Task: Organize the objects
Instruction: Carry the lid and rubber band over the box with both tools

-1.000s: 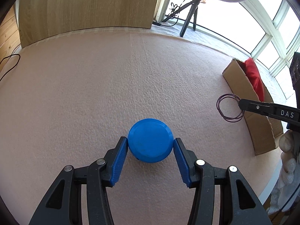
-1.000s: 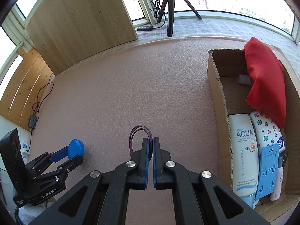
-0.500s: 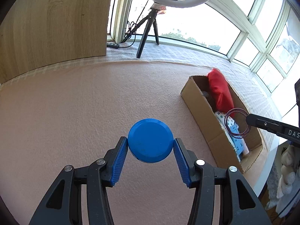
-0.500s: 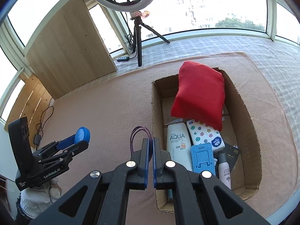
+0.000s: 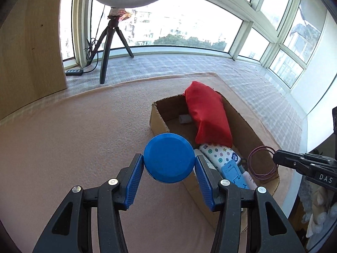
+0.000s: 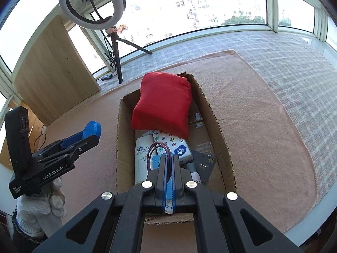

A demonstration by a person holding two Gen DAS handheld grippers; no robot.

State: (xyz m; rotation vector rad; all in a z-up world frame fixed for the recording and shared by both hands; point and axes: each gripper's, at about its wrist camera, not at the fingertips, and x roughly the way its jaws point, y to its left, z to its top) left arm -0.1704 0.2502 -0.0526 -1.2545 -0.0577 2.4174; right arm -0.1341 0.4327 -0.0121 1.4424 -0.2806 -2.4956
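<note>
My right gripper point(image 6: 168, 164) pinches the purple bands point(image 6: 158, 150) over the cardboard box point(image 6: 219, 126); left gripper point(image 5: 169, 168) clamps the blue lid point(image 5: 169, 160) near box's edge. Next: lower into a free gap w/o snagging, then release.

Two black plastic two-finger grippers are being shown: the left gripper point(image 5: 169, 169) is being fitted with ribbed blue finger pads point(image 5: 134, 181) and round silver screws point(image 5: 112, 181), its body being marked "GenRobot.AI" in white; the right gripper point(image 6: 168, 160) is being fitted with like blue pads and silver screws, "DAS" being lettered on it. A white knitted glove point(image 6: 42, 206) is being worn
</note>
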